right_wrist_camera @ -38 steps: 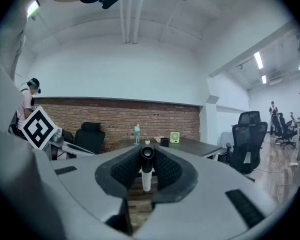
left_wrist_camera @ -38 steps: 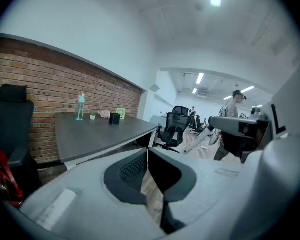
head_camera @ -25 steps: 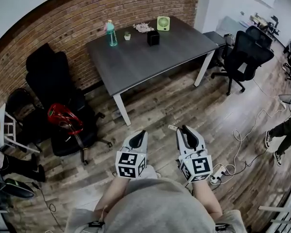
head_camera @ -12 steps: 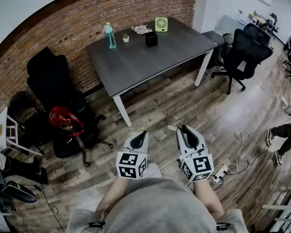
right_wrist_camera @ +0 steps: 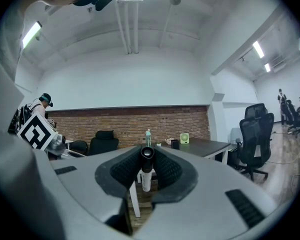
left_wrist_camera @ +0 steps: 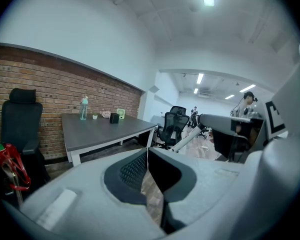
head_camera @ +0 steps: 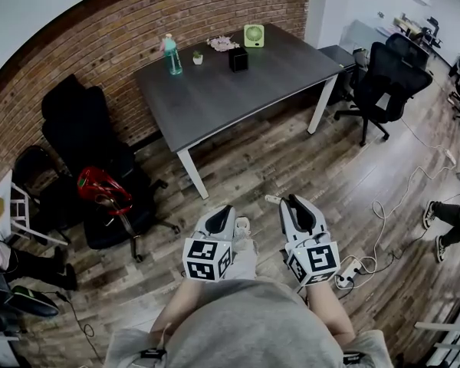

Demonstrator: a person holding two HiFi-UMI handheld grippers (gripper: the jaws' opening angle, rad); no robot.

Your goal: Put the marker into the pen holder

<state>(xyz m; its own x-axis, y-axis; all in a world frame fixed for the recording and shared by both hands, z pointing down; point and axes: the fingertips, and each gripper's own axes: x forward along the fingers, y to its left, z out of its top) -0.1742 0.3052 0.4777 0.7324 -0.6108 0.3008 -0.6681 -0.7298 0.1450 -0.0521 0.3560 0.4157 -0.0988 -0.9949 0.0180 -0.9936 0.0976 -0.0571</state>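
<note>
Head view, hard to see: your torso cuts off both your forearms. Of the marker [head_camera: 271,200], only a short white stub shows, just beside the tip of your right tongs.
Head view, tongs: your left tongs [head_camera: 221,210] and right tongs [head_camera: 292,202] are side by side over the wooden floor, well apart from the table [head_camera: 238,98].
Head view, pen holder: the black pen holder [head_camera: 238,59] stands at the table's far edge, near the brick wall.
Left gripper view, tongs: your left tongs [left_wrist_camera: 148,151] are closed tip to tip with nothing between them.
Left gripper view, table: it stands well ahead and to the left, and the pen holder [left_wrist_camera: 114,118] on it looks small.
Right gripper view, tongs: your right tongs [right_wrist_camera: 147,153] are partly closed, with the pads pressing the marker [right_wrist_camera: 146,176] from both sides.
Right gripper view, marker: its long axis is about upright. The dark end sits up between the pads and the white barrel points down.
Right gripper view, pen holder: the pen holder [right_wrist_camera: 175,144] sits far ahead on the table.
</note>
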